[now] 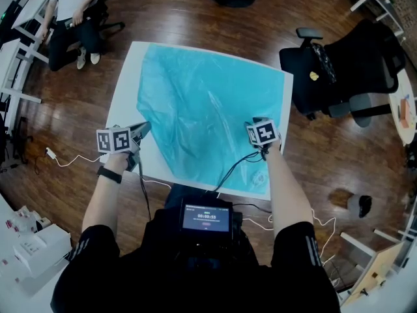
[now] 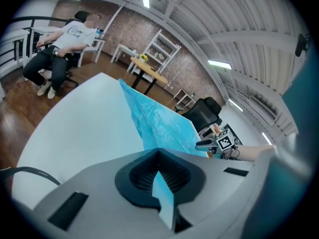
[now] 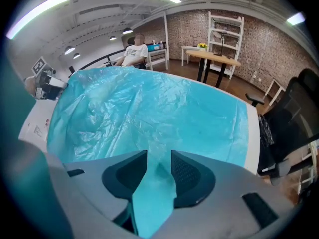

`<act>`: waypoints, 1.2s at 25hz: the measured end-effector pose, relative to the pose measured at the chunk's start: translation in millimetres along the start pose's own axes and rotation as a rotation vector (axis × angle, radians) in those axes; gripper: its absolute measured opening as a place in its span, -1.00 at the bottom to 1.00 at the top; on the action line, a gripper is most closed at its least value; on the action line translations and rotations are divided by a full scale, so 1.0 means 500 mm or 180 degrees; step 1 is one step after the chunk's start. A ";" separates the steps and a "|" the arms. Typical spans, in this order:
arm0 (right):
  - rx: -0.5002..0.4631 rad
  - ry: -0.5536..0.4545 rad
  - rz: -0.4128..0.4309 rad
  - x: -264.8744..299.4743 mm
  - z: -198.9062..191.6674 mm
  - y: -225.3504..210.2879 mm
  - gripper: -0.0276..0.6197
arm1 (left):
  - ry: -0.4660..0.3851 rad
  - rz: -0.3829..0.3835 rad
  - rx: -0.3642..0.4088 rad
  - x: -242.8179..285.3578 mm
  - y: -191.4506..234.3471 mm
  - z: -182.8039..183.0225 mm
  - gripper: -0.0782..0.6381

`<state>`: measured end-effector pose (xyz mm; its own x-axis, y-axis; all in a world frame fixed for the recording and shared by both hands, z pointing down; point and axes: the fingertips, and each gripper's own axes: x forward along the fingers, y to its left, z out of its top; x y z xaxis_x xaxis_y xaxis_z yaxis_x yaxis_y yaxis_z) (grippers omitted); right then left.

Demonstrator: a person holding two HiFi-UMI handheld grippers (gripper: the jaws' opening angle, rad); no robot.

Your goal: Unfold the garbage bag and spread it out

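Observation:
A teal garbage bag (image 1: 208,109) lies spread over most of the white table (image 1: 127,83), creased and wrinkled. My left gripper (image 1: 144,129) is at the bag's near left corner, off the table's left front edge. In the left gripper view its jaws (image 2: 162,183) are shut with a thin strip of the bag (image 2: 159,123) pinched between them, and the film rises from the table to the tips. My right gripper (image 1: 253,125) stands over the bag's near right part. Its pads (image 3: 192,171) stand apart, with bag film (image 3: 149,113) showing in the gap of the gripper (image 3: 159,166).
A black office chair (image 1: 339,70) stands close to the table's right side. A person (image 1: 71,12) sits at a desk at the far left. Cables (image 1: 234,168) run from both grippers across the table's front edge. A small bin (image 1: 358,204) is on the floor at the right.

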<state>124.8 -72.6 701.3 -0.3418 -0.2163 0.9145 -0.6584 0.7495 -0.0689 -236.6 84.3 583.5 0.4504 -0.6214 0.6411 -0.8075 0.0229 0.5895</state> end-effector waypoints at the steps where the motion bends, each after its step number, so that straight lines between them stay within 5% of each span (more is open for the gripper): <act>1: -0.0142 -0.0152 -0.0038 -0.021 0.037 0.013 -0.36 | -0.0011 0.0002 0.0015 -0.002 -0.007 0.005 -0.77; 4: -0.0629 -0.0646 -0.0043 -0.094 0.154 0.084 -0.35 | -0.0061 0.0014 0.0013 -0.006 -0.027 0.016 -0.77; 8: -0.0929 -0.1141 0.0544 -0.170 0.264 0.276 -0.35 | -0.0149 0.0017 -0.0090 0.000 -0.050 0.023 -0.77; 15: -0.1175 -0.1113 0.1575 -0.178 0.287 0.585 -0.16 | -0.0279 0.0033 -0.0342 0.020 -0.071 0.022 -0.77; 27: -0.1375 -0.0755 0.1525 -0.082 0.263 0.666 -0.19 | -0.0322 0.0007 -0.0400 0.042 -0.096 0.022 -0.77; 30: -0.1337 -0.0724 0.1502 -0.074 0.262 0.664 -0.43 | -0.0313 -0.0007 -0.0387 0.046 -0.100 0.019 -0.77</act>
<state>-168.9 102.4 592.5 -0.6921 0.1023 0.7145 -0.1027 0.9659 -0.2377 -189.3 61.2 564.2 0.4078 -0.6952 0.5920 -0.7518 0.1123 0.6498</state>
